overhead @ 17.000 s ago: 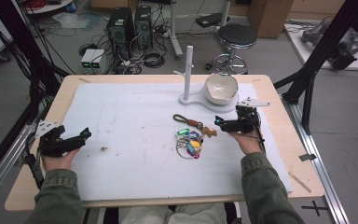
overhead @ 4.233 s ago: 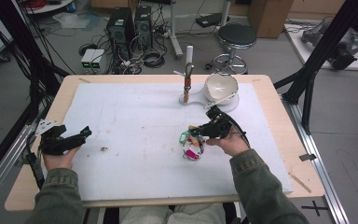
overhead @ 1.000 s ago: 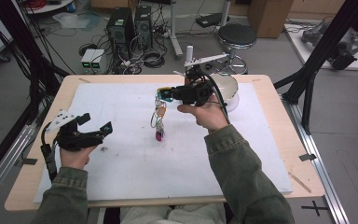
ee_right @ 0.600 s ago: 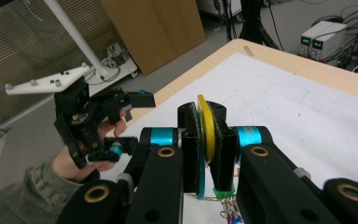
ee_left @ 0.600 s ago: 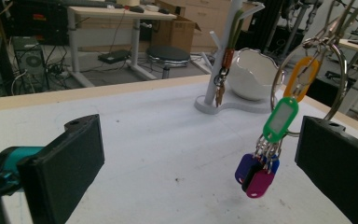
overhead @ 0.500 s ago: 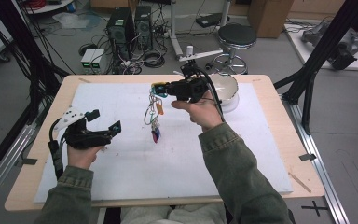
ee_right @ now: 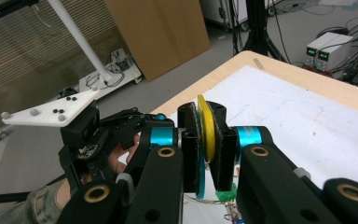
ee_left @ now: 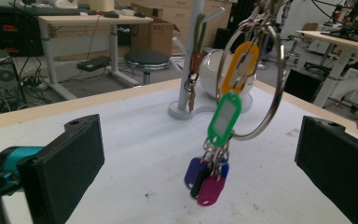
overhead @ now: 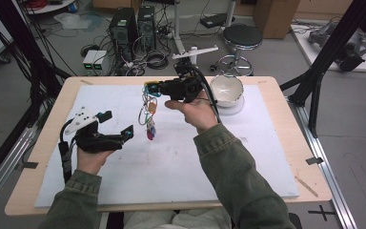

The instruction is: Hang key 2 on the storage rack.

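We see R gripper [overhead: 148, 88] clamped on key-tag bunch [overhead: 148, 119], hanging straight below; L gripper [overhead: 118, 125] (jaws wide, empty) just beside it.

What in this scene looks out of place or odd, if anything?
Nothing looks spilled or damaged. One thing stands out: the bunch of coloured key tags hangs in the air above the white mat, because the right gripper is shut on its yellow tag. The left gripper waits open beside it.
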